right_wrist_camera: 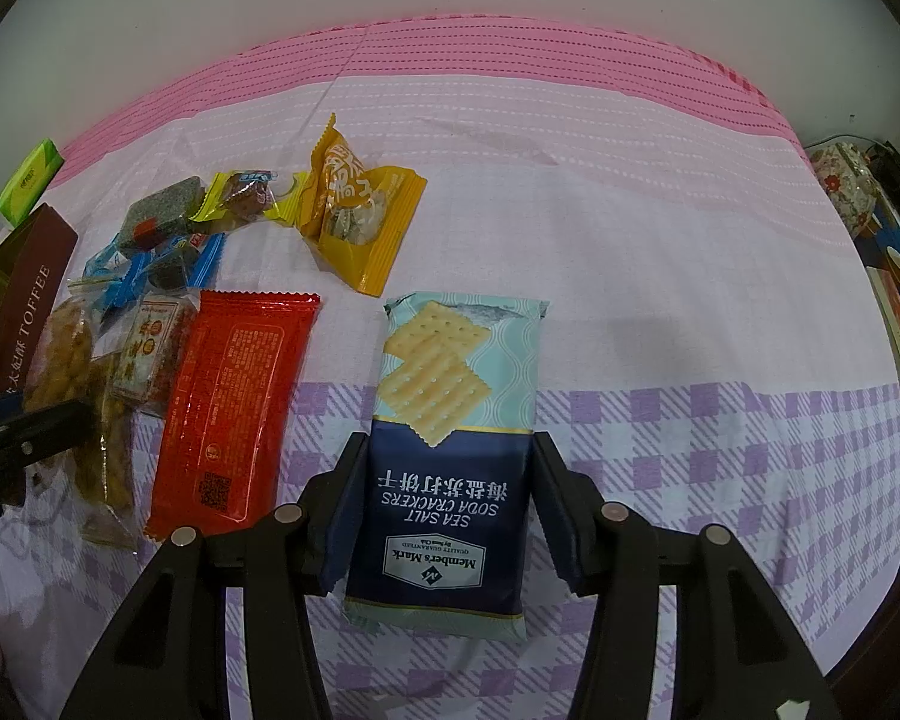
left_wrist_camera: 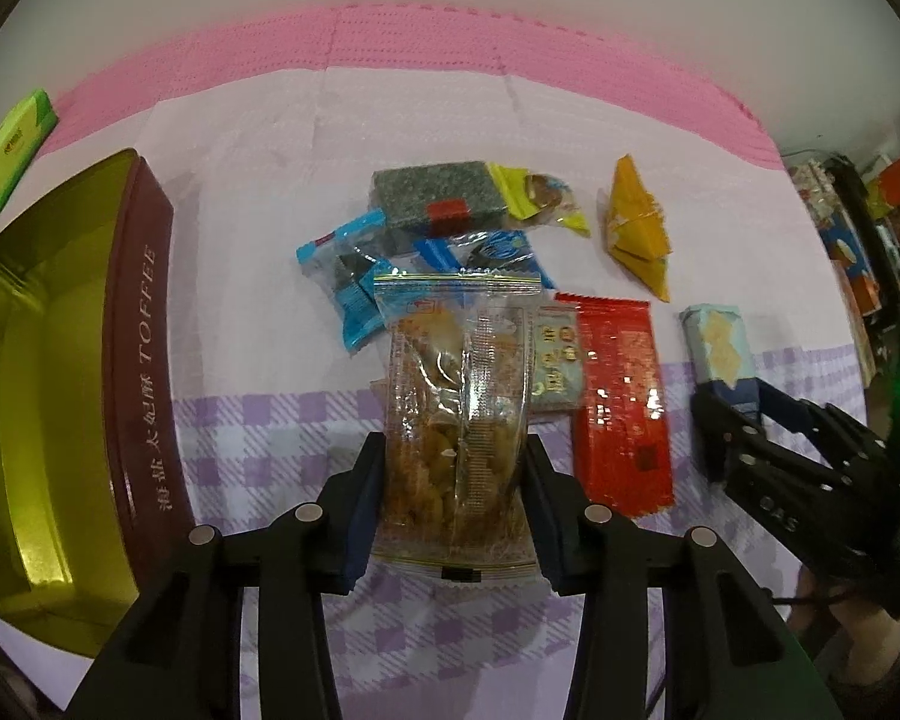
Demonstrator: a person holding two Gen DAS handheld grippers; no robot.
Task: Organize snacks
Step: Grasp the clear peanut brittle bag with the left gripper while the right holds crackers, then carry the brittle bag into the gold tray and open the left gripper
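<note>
My left gripper [left_wrist_camera: 453, 450] is shut on a clear packet of fried golden snacks [left_wrist_camera: 456, 420], held lengthwise between the fingers; it also shows at the left of the right wrist view [right_wrist_camera: 78, 396]. My right gripper [right_wrist_camera: 447, 462] is shut on a blue and teal soda cracker packet [right_wrist_camera: 450, 450], which also shows in the left wrist view [left_wrist_camera: 717, 348]. An open toffee tin [left_wrist_camera: 48, 372] with a gold inside and brown wall lies to the left. A red packet [right_wrist_camera: 228, 408] lies between the two held packets.
More snacks lie behind on the cloth: an orange packet [right_wrist_camera: 360, 216], a yellow candy [right_wrist_camera: 246, 195], blue wrapped ones [left_wrist_camera: 348, 276], a grey-green bar [left_wrist_camera: 432, 192]. A green tissue pack [left_wrist_camera: 12, 150] sits far left. Cluttered shelves [left_wrist_camera: 870, 240] stand at the right edge.
</note>
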